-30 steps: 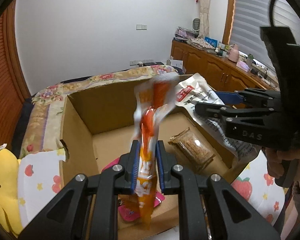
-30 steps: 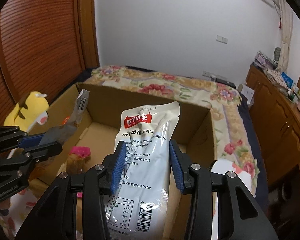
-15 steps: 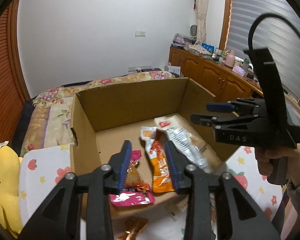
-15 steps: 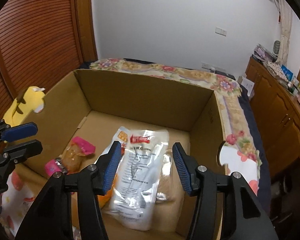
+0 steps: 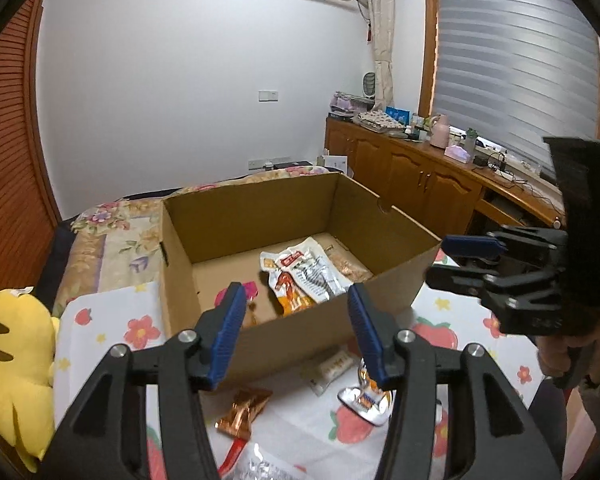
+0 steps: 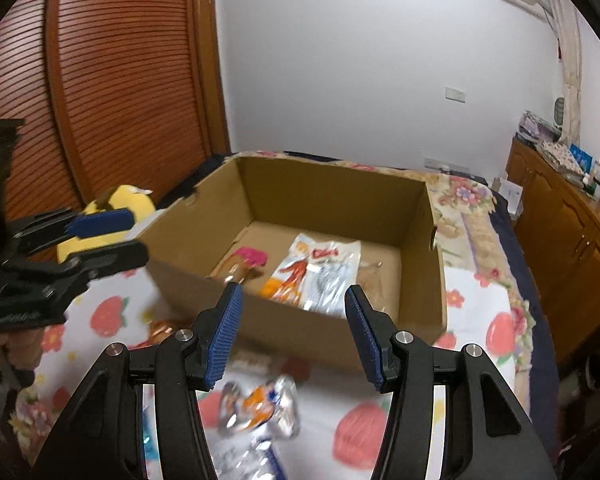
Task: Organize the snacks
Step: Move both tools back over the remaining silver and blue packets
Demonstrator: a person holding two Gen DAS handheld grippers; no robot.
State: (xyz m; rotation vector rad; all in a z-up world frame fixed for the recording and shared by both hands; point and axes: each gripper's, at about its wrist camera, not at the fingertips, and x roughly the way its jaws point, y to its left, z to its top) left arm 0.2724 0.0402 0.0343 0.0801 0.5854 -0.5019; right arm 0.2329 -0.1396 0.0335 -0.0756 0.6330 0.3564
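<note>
An open cardboard box stands on a bed. Inside lie an orange packet, a clear-and-white packet, a pink packet and a brown biscuit pack. My left gripper is open and empty, held in front of the box's near wall. My right gripper is open and empty, also in front of the box. Loose snacks lie on the sheet before the box: a copper packet, a silver-orange packet and a white packet.
A yellow plush toy lies left of the box. The strawberry-print sheet covers the bed. A wooden cabinet with clutter runs along the right wall. A slatted wooden door stands at the left.
Both grippers opened and dropped their packets into the box, the orange one from the left and the clear-and-white one from the right. Both then drew back and up, out of the box.
</note>
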